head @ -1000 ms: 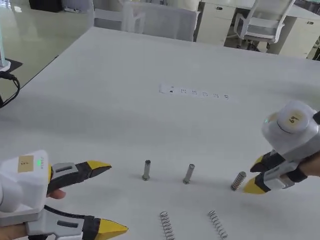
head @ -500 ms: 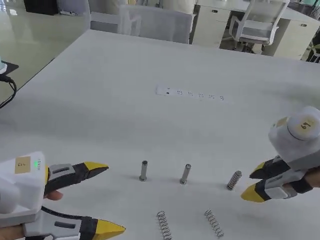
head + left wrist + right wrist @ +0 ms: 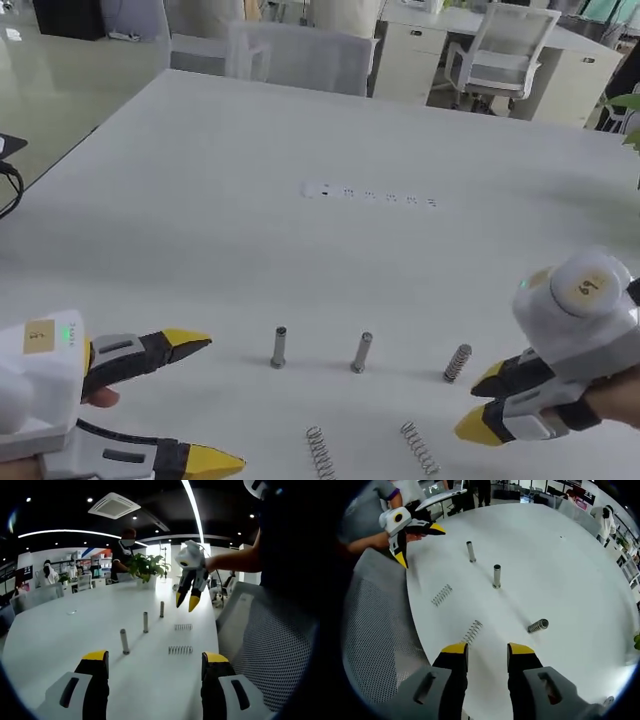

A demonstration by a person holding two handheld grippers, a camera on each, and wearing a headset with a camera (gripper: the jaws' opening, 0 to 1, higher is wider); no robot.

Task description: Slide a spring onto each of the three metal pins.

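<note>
Three metal pins stand in a row on the white table (image 3: 200, 200). The left pin (image 3: 279, 347) and middle pin (image 3: 361, 352) are bare. The right pin carries a spring (image 3: 457, 362). Two loose springs (image 3: 320, 452) (image 3: 419, 447) lie nearer to me. My right gripper (image 3: 478, 403) is open and empty, just right of the sprung pin and apart from it. My left gripper (image 3: 215, 402) is open wide at the lower left with nothing in it. The right gripper view has the sprung pin (image 3: 538, 625) and a loose spring (image 3: 472, 630) ahead of the jaws.
A recessed socket strip (image 3: 368, 194) sits mid-table. Chairs (image 3: 300, 55) stand along the far edge. A grey mesh chair (image 3: 265, 645) is on my side of the table. People stand in the background of the left gripper view.
My right gripper has drawn back from the sprung pin toward the near edge, leaving the spring on it. The left gripper has barely moved. The head camera has shifted.
</note>
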